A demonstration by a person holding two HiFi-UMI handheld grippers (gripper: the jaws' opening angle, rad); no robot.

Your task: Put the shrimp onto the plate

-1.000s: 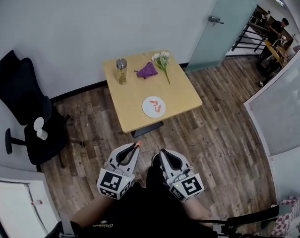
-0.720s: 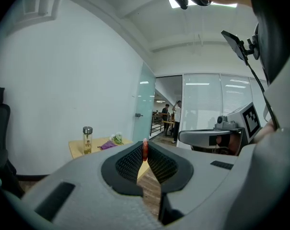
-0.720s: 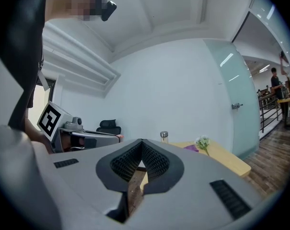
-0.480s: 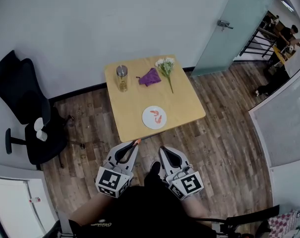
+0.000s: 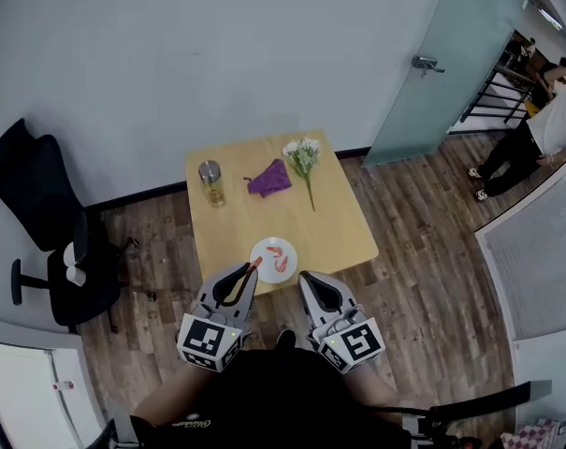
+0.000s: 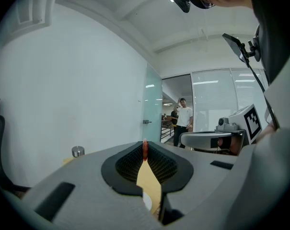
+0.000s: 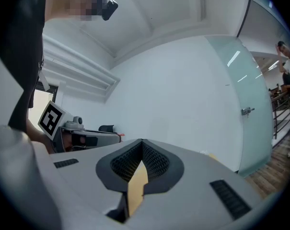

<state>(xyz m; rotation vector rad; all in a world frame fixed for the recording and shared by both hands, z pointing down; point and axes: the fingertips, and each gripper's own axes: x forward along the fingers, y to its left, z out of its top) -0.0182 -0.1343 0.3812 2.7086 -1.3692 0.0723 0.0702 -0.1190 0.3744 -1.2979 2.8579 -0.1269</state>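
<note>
shrimp (image 5: 275, 251) already lie on the white plate (image 5: 288, 244), two of them as far as the head view shows, so part of the job looks done. a third, the held shrimp (image 6: 145, 149), is pinched at the very tips of the left gripper (image 5: 254, 267), whose jaws are clenched on it. in the head view it lines up with the plate's near left rim, not yet set down. the right gripper (image 5: 304, 278) is closed on nothing and sits by the table's front edge.

what seems left is to bring the held shrimp over the plate and let go. the plate lies close to the front edge of the table (image 5: 339, 223), so the reach looks short. the jar (image 5: 210, 182), purple cloth (image 5: 269, 178) and flowers (image 5: 303, 160) stand well apart at the far side, with bare wood around the plate.
</note>
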